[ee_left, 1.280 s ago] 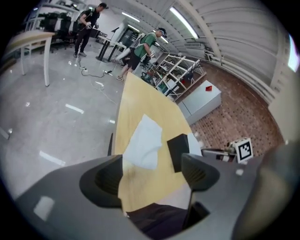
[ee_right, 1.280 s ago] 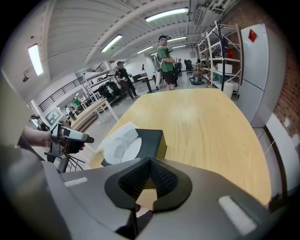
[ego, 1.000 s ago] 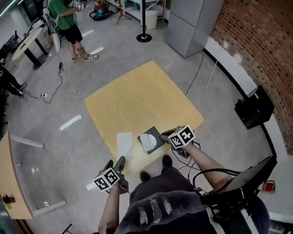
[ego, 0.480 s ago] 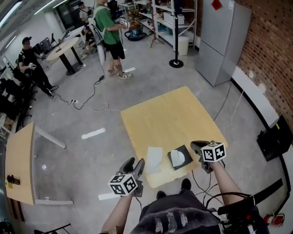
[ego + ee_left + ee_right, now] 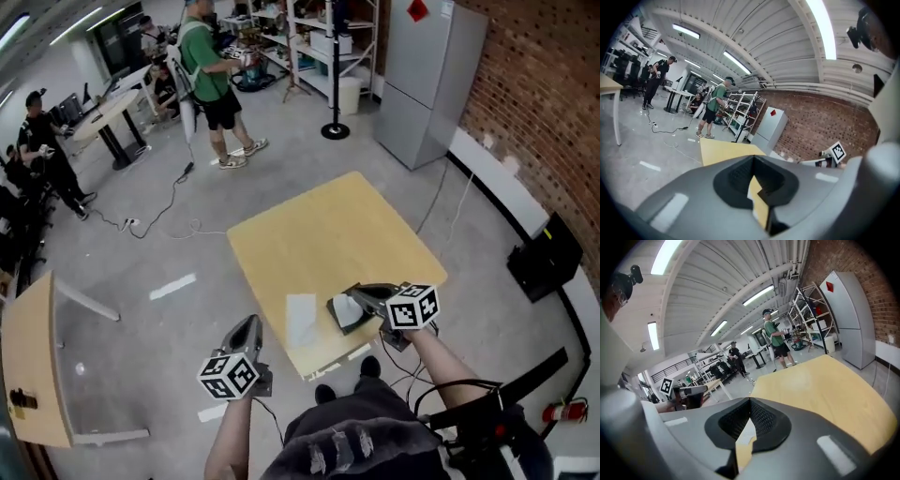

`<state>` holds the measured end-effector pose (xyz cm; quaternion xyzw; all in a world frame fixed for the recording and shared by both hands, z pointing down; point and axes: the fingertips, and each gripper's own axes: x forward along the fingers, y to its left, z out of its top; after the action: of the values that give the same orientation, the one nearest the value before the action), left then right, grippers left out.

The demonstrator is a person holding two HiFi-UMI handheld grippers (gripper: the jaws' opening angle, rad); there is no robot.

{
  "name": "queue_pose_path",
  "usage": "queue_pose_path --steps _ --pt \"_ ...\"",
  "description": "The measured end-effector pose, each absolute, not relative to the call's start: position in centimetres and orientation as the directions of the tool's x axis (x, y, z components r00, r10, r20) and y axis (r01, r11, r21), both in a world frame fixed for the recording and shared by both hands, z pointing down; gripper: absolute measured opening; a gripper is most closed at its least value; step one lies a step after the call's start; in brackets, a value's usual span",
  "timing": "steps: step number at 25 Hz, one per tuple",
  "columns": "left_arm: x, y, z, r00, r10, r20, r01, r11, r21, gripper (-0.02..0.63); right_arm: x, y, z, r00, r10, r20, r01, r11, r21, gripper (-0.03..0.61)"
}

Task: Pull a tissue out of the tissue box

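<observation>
Yellow wood tops the square table (image 5: 328, 234), which stands on a grey floor (image 5: 141, 244). Near its edge at about 5 o'clock sits the dark tissue box (image 5: 336, 306), with a white tissue (image 5: 348, 315) bunched in its opening. At the box's 9 o'clock, just beside it, a loose white sheet (image 5: 301, 321) lies flat on the wood.

The right tongs (image 5: 356, 292) point toward 9 o'clock across the far edge of the box. The head view does not settle whether they touch it. In the right gripper view these tongs (image 5: 750, 401) are clenched tip to tip with nothing gripped, and only table and a pale patch show through the slit behind the tips.

The left tongs (image 5: 247, 326) hang off the table's edge at about 7 o'clock, over the floor, well apart from the box. In the left gripper view they (image 5: 753, 158) are clenched as well and hold nothing.

A person in a green shirt (image 5: 208, 70) stands beyond the table at 11 o'clock, and a brick wall (image 5: 544, 94) runs along the 3 o'clock side.
</observation>
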<state>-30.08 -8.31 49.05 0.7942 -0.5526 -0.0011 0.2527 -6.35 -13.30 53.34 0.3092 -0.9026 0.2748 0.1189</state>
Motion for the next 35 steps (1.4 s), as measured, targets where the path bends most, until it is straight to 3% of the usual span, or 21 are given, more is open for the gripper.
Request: queue_pose_path --steps 14,26,35 --pt "-25.2 -5.9 48.7 0.384 -0.867 0.316 -0.858 -0.209 0.469 0.002 -6.7 -10.0 46.8 -0.915 -0.361 0.181 -0.396 0.717 -0.574 -0.002" --pt "-18.2 -0.7 47.4 0.341 -0.867 0.363 -0.892 -0.176 0.417 0.002 -2.7 -6.6 48.2 -0.963 -0.245 0.110 -0.257 0.725 -0.639 -0.002" --pt "-17.1 3.3 47.3 0.289 -0.874 0.390 -0.915 -0.131 0.382 0.002 -3.5 -4.3 49.6 -0.979 -0.154 0.132 -0.203 0.741 -0.640 -0.002"
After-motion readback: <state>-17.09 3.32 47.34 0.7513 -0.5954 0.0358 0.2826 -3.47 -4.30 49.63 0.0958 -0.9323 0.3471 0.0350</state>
